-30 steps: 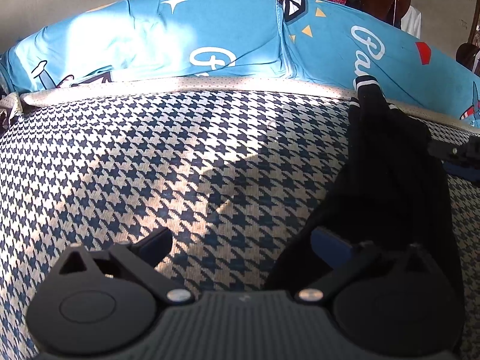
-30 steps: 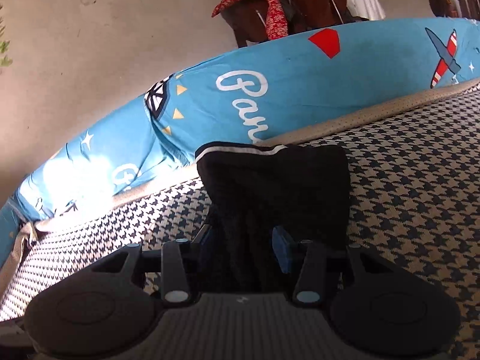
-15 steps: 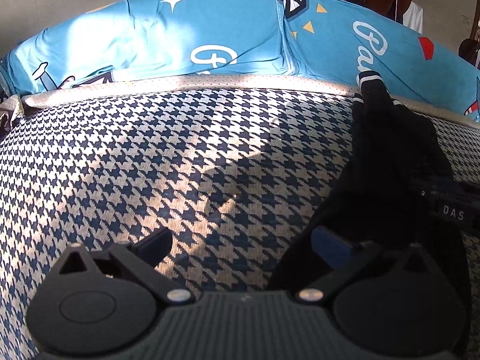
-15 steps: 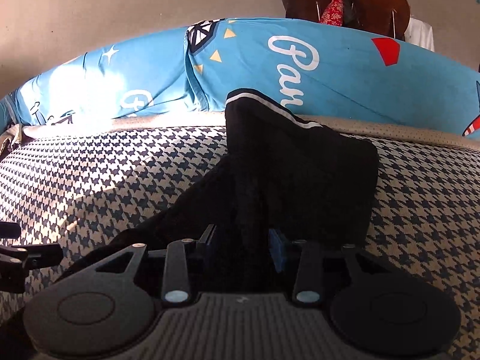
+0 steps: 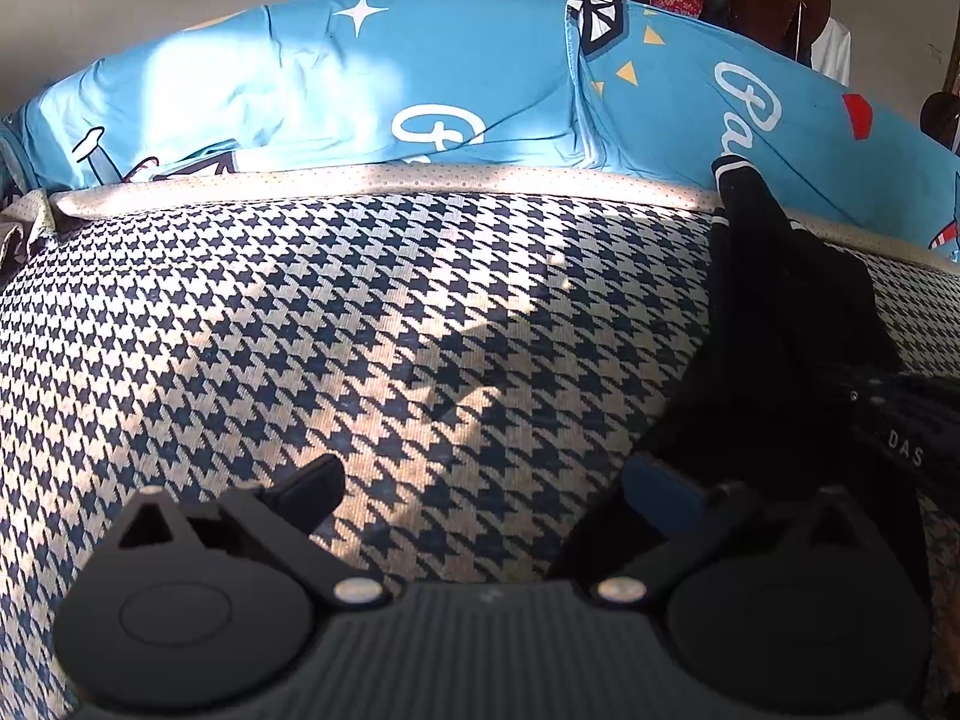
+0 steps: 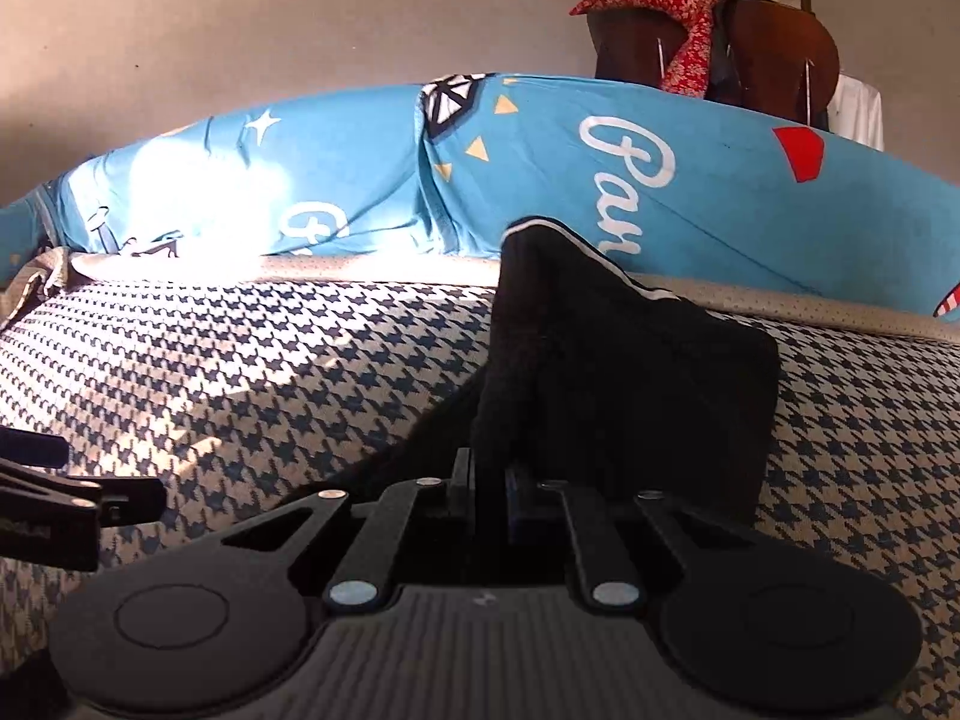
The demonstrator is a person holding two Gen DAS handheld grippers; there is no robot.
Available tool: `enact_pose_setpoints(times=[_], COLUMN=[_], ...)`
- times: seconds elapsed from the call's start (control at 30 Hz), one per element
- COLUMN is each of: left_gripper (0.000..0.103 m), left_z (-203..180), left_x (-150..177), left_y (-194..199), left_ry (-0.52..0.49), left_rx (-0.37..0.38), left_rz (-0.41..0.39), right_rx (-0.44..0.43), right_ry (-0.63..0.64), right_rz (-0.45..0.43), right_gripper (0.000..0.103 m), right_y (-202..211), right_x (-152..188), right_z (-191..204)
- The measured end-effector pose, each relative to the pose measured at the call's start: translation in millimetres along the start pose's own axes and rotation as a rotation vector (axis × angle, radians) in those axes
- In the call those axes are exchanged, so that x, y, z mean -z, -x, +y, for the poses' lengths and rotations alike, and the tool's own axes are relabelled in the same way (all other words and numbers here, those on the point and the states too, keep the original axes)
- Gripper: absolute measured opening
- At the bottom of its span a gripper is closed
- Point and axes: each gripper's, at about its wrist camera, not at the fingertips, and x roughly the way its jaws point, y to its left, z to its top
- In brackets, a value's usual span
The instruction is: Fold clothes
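Though partly hidden, black garment apparently between clamped right hand-held gripper fingers.

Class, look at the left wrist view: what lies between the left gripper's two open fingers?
Between the left gripper's fingers lies only bare houndstooth cover; the black garment sits beside its right finger.

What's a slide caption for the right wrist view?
Right gripper shut on a black garment lying on the houndstooth cover, blue pillows behind.

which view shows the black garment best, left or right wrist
Right wrist: the black garment fills the middle, white-trimmed edge visible, pinched in the right tongs. The left wrist view shows it only as a dark strip at the right edge.
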Motion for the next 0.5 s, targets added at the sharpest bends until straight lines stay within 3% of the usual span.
enact_pose_setpoints(times=[0.17,0.5], left_gripper=[0.103,0.103], left_z=[7.3,18.2], left_x=[-1.9,-2.0], left_y=[0.7,1.3], left_ry=[0.022,0.049], left_rx=[-0.014,-0.045], left_rz=[-0.001,-0.005], right_rx=[-0.093,-0.151], right_ry=[-0.058,-0.312], right_rz=[0.006,0.067], right_gripper=[0.011,0.013], right_y=[-7.1,-48.5], right_x=[-3.0,-1.7], right_z=[8.6,10.2])
